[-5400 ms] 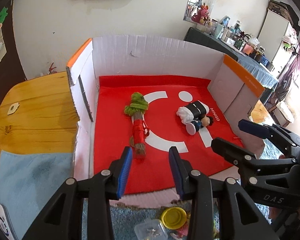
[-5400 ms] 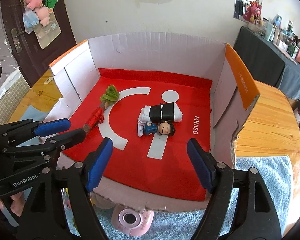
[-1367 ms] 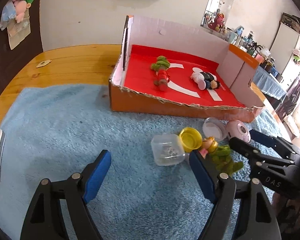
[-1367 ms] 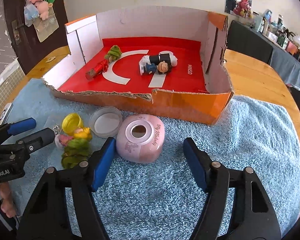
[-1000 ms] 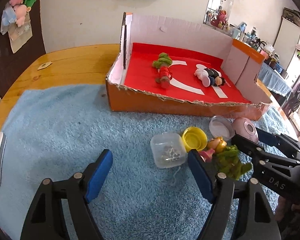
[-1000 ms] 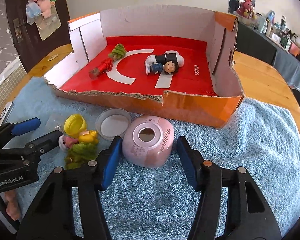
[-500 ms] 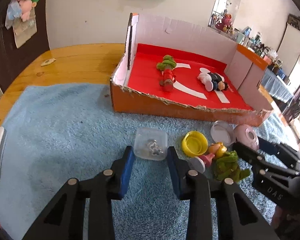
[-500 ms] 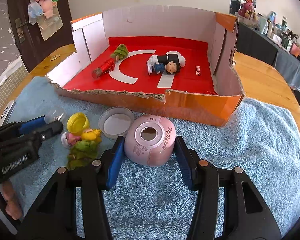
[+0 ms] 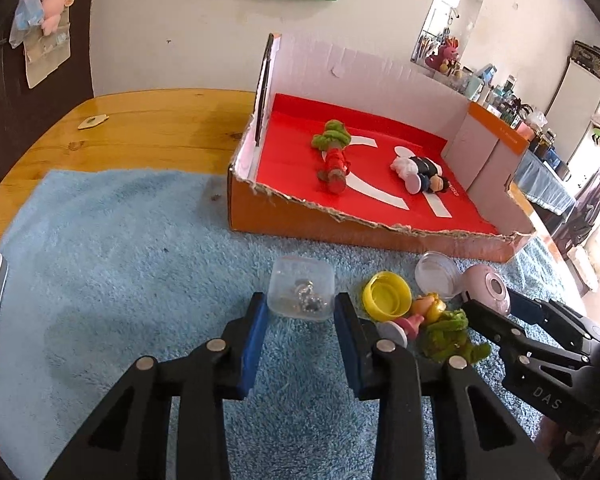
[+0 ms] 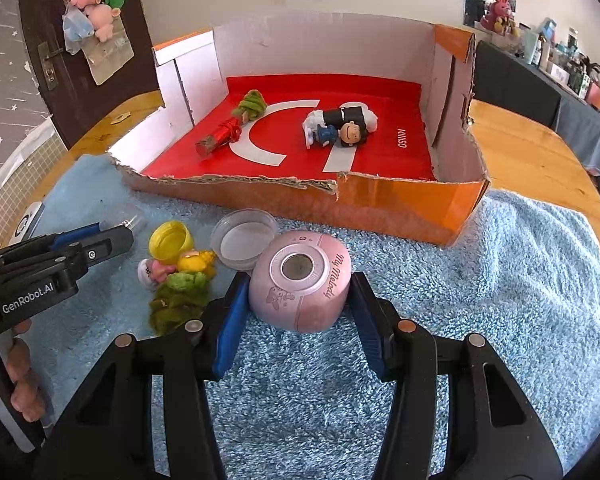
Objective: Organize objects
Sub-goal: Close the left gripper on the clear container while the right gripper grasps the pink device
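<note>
Two toys already lie inside the cardboard box on the desk: a red-and-green rope toy and a small doll figure. In front of the box, the left tool clamps a clear plastic container, the right tool a pink My Melody case. A yellow cap, clear lid and small toys remain on the blue towel. The container's contents are hard to make out.
</note>
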{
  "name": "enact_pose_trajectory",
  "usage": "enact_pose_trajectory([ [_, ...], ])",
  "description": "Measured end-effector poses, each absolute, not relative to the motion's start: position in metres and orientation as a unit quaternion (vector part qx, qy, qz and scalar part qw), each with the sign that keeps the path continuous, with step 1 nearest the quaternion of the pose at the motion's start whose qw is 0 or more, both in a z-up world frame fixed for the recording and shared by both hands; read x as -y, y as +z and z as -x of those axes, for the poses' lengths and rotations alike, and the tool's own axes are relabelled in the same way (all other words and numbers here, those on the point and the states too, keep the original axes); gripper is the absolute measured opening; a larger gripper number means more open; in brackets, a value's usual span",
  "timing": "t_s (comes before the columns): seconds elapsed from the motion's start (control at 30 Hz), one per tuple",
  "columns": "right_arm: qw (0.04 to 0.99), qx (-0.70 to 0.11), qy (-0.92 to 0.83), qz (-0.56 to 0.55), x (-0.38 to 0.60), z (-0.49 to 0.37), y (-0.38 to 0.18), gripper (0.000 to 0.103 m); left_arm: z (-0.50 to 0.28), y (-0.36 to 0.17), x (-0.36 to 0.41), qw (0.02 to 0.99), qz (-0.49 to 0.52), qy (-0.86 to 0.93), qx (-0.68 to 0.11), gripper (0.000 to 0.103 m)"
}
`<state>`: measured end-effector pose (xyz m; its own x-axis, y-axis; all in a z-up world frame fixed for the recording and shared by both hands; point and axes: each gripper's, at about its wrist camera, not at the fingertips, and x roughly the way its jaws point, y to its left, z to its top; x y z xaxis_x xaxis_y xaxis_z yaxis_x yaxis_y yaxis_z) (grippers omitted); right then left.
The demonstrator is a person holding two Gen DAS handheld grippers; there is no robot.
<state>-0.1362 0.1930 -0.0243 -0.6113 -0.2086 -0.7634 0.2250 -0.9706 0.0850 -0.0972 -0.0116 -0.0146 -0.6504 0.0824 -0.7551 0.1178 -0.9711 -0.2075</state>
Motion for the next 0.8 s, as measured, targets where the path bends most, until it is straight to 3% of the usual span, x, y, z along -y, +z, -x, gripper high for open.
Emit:
enact_pose_trajectory([
  [0.8, 0.144, -0.001, -0.902, -0.407, -0.186, 0.122, -0.008, 0.048, 0.082, -0.002, 0.018, 0.004, -0.396, -0.908, -0.139, 0.036],
])
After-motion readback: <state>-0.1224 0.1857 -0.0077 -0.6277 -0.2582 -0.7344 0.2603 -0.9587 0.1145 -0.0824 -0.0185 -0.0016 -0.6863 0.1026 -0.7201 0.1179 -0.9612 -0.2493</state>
